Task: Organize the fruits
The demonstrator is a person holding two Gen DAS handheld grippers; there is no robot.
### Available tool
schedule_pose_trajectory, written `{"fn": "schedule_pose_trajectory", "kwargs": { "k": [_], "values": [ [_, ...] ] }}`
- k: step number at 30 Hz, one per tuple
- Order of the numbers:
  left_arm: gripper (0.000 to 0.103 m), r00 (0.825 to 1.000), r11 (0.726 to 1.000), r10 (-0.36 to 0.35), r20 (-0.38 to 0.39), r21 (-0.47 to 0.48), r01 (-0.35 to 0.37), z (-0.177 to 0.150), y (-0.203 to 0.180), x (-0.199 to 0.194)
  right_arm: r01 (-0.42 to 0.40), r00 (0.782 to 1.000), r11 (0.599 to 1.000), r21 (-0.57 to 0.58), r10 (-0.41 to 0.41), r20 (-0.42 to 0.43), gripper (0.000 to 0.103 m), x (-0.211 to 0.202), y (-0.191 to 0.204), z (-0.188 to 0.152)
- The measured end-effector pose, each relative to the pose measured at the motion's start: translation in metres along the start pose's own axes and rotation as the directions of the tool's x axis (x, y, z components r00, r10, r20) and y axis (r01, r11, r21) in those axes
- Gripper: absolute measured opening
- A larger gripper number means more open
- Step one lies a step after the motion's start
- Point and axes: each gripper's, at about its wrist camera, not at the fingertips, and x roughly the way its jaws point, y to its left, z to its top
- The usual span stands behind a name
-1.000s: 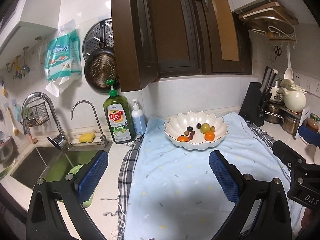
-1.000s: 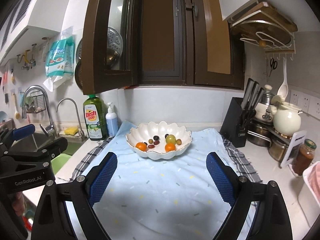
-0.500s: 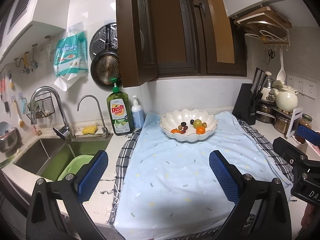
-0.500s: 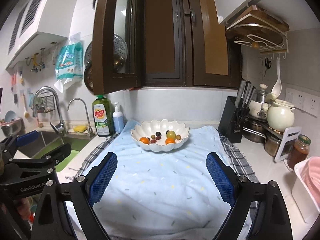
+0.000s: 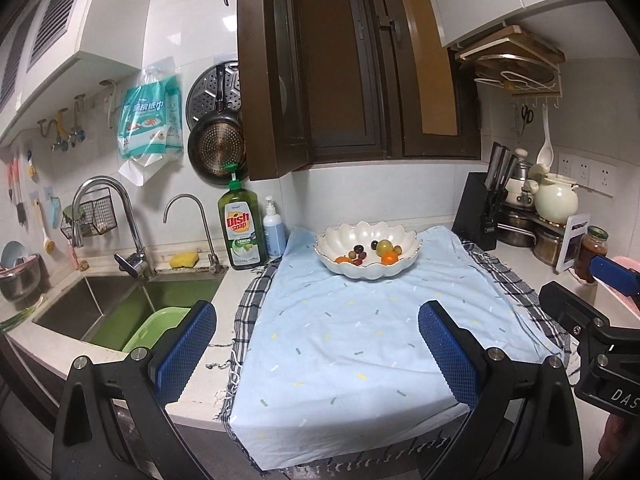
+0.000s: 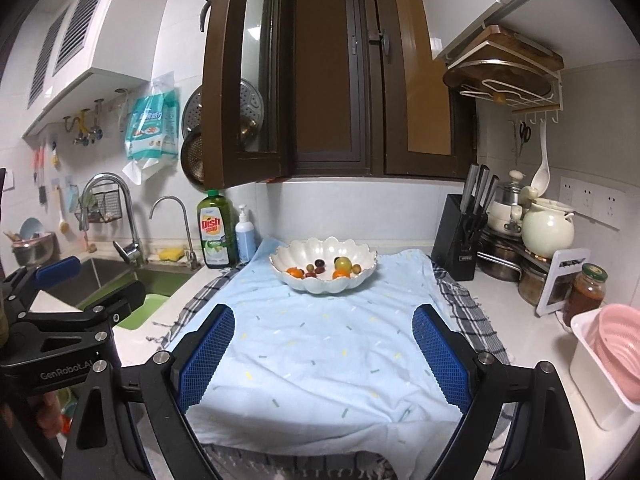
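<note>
Resting toward the back of a pale blue speckled cloth [image 5: 360, 340], a white scalloped ceramic bowl [image 5: 367, 249] holds all the fruit that can be seen: two small orange fruits [image 5: 389, 257], a yellow-green round fruit [image 5: 384, 246] and several dark grapes [image 5: 359, 255]. No loose fruit is seen on the cloth or on the white desk [image 5: 200, 376] beside it.

The left hand-held gripper [image 5: 318, 350] is held low at the near edge of the desk, its blue-padded fingers [image 5: 186, 350] spread wide with nothing between them. The right hand-held gripper [image 6: 324, 356] is likewise held well apart from the bowl, its blue pads [image 6: 442, 360] spread and empty.

With the fruit gathered in the bowl and both tools empty, the scene would fit either fruit about to be sorted out of the bowl or fruit that has been collected into it; which one cannot be settled.

If any piece is to be handled, care is judged necessary. The grapes are small, round and soft, so a gentle, centred pinch would be needed to avoid squashing them or letting them roll. The bowl's sloping wall is likely to send a nudged fruit rolling against its neighbours. The loose cloth could slide or wrinkle if the bowl is pushed, so the bowl is best steadied or left unpressed.

A steel sink [image 5: 120, 304] lies to the left and a black knife block [image 5: 482, 216] to the right, both clear of the bowl.
</note>
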Motion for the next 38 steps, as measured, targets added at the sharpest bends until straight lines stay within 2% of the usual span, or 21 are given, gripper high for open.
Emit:
{"fn": "schedule_pose_trajectory", "kwargs": {
  "k": [17, 38],
  "values": [
    [0.103, 1.000, 1.000, -0.005, 0.009, 0.002, 0.005, -0.001, -0.007, -0.017, 0.004, 1.000, 1.000, 0.010, -0.004, 0.009, 0.092, -0.019, -0.007, -0.007],
    [0.103, 1.000, 1.000, 0.002, 0.007, 0.001, -0.002, 0.001, -0.012, -0.019, 0.002, 1.000, 1.000, 0.020, -0.002, 0.004, 0.092, -0.018, -0.014, -0.005]
  ]
}}
